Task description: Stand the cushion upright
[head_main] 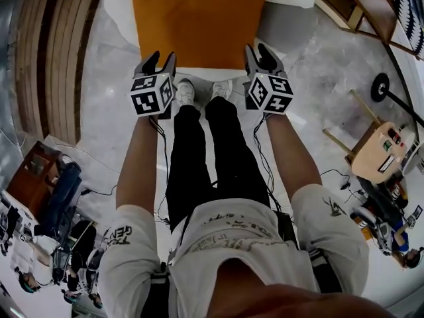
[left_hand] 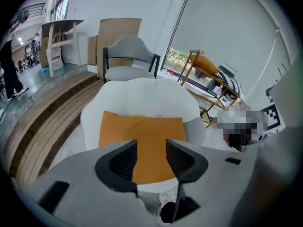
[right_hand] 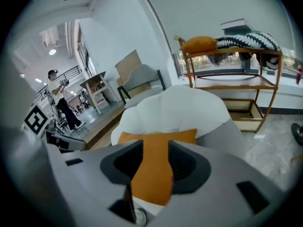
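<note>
A white chair [head_main: 122, 8] is carrying the cushion [head_main: 199, 26], a plain orange square that is lying flat on the seat, smooth and lightly plump. The left gripper [head_main: 161, 59] and right gripper [head_main: 258, 50] are hovering near its front edge, with their fingers standing apart and holding nothing.

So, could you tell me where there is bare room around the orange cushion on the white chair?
Free: the white padded chair left of the flat orange fabric cushion, its grey side right of it, and the grey marble floor beyond. Crowded: around the wooden stool and the gear lower left.
</note>
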A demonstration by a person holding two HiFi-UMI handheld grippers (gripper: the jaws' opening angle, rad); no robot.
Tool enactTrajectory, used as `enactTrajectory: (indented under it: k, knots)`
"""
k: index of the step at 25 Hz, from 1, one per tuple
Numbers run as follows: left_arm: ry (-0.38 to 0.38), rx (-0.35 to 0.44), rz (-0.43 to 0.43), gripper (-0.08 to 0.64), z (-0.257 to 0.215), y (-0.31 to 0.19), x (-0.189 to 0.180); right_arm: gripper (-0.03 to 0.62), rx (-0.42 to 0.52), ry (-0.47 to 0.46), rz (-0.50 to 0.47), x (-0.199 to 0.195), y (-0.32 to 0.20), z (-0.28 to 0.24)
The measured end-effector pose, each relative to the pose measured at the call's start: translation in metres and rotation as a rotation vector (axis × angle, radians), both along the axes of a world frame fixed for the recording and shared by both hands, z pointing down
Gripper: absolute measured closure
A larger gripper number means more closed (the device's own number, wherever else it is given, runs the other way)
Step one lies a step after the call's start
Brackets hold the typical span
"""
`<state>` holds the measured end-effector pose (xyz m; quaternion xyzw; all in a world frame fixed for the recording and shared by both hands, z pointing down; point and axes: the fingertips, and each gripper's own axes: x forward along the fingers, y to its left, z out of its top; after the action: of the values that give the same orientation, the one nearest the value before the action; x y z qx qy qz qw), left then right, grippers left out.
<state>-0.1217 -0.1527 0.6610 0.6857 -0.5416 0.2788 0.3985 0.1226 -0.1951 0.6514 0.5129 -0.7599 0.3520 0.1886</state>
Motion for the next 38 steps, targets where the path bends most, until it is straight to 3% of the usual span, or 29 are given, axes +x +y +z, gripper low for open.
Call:
enactTrajectory:
  k: [8,12,17,22,26,31,38]
  knots:
    - [-0.026,-0.086,-0.023,0.269,0.096,-0.002,-0.025,0.388,-0.116,0.039,-0.026,0.009,0.0,0.097]
    - [-0.034,-0.101,-0.067,0.262,0.128,-0.01,-0.041,0.327,-0.157,0.015,-0.071,0.008,-0.006,0.132]
    - [-0.074,-0.101,-0.054,0.262,0.156,-0.031,-0.064,0.322,-0.195,0.076,-0.134,0.01,-0.02,0.169]
    - [-0.081,-0.14,-0.014,0.235,0.184,-0.041,-0.077,0.322,-0.243,0.092,-0.136,0.011,-0.028,0.194]
    - [-0.053,-0.162,-0.036,0.219,0.199,-0.046,-0.081,0.322,-0.264,0.103,-0.145,0.01,-0.031,0.206]
    - [-0.088,-0.184,-0.041,0.209,0.213,-0.047,-0.089,0.322,-0.297,0.129,-0.166,0.01,-0.031,0.219]
    - [-0.116,-0.25,-0.022,0.209,0.232,-0.046,-0.102,0.322,-0.36,0.144,-0.12,0.011,-0.036,0.237]
